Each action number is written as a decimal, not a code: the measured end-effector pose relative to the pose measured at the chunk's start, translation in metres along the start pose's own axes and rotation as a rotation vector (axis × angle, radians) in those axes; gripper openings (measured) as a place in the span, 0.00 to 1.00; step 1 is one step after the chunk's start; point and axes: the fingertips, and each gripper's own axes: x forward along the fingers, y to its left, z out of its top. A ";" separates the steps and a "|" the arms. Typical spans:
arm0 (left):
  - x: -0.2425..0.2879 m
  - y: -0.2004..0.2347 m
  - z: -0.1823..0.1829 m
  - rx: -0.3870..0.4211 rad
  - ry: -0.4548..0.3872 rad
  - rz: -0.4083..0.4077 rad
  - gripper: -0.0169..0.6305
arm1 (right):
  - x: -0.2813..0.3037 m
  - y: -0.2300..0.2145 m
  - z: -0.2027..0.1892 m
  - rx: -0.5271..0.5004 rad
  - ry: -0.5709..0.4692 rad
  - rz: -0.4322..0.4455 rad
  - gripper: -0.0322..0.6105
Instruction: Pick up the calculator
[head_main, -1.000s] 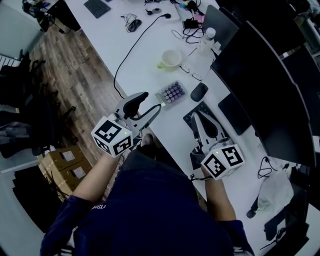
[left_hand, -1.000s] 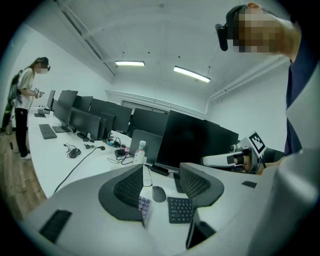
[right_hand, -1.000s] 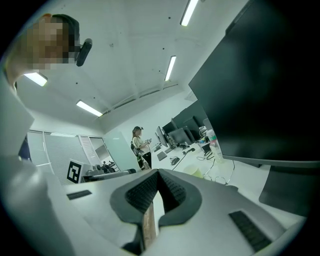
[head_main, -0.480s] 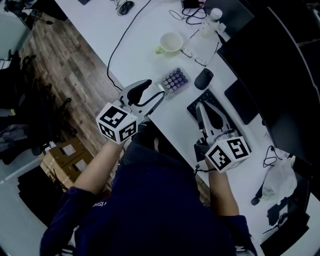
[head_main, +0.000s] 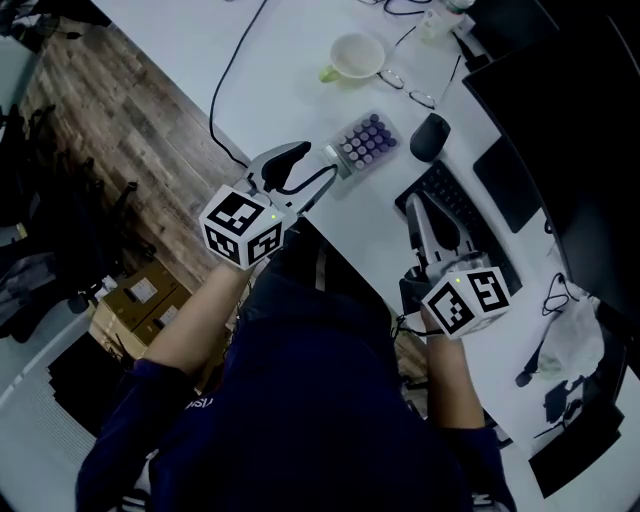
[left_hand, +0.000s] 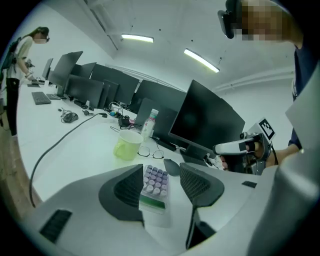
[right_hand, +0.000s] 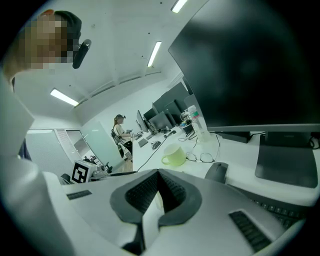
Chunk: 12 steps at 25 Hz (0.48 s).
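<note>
The left gripper (head_main: 316, 168) reaches over the near edge of the white desk (head_main: 290, 70) with its jaws spread wide and nothing held between them. In the left gripper view its two dark ribbed pads (left_hand: 127, 187) stand well apart, and the calculator (left_hand: 154, 184) shows in the gap between them, lying flat on the desk. From the head view the calculator (head_main: 365, 142) lies just ahead of the jaw tips and in line with them, its long side pointing along the gripper. Its end with the green strip is nearest the jaws and its rows of purple keys run away from them; whether that near end already sits inside the tips cannot be told. Neither pad touches it. A dark mouse (head_main: 430, 137) sits just beside the calculator's far right side, and a pale green mug (head_main: 355, 55) and a pair of glasses (head_main: 410, 90) lie beyond. The right gripper (head_main: 417, 203) hangs over a black keyboard (head_main: 458, 212), well apart from the calculator, and in its own view the jaws are pressed together with nothing in them.
</note>
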 end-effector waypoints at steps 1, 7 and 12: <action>0.002 0.004 -0.004 -0.007 0.008 -0.003 0.40 | 0.002 -0.001 -0.003 0.006 0.005 -0.007 0.06; 0.015 0.019 -0.024 -0.056 0.048 -0.018 0.40 | 0.009 -0.007 -0.016 0.027 0.026 -0.029 0.06; 0.022 0.022 -0.042 -0.127 0.081 -0.023 0.40 | 0.009 -0.013 -0.023 0.040 0.038 -0.049 0.06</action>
